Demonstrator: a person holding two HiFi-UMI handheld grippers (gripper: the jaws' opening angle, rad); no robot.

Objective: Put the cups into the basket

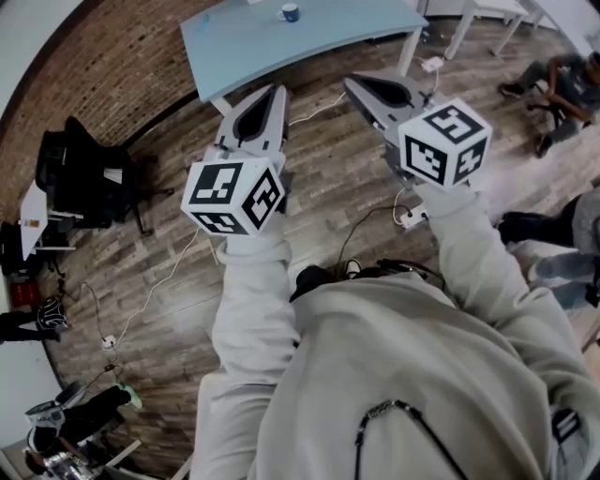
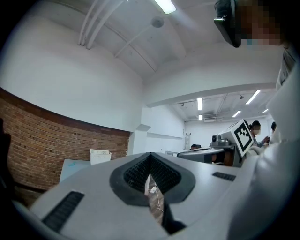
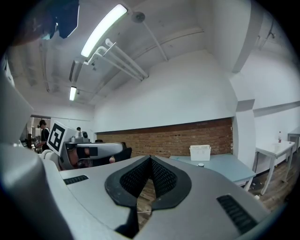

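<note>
Left gripper [image 1: 273,94] and right gripper [image 1: 354,84], jaws together and empty, hover before a desk [image 1: 281,45]; blue cup [image 1: 290,12] and white basket [image 3: 200,152] sit near its far edge.

No words, numbers or brand names can be read anywhere. Only black-and-white square code markers are borne on the faces of the left cube [image 1: 234,197] and the right cube [image 1: 443,142]. One marker face of each is also seen from the opposite gripper view.
</note>
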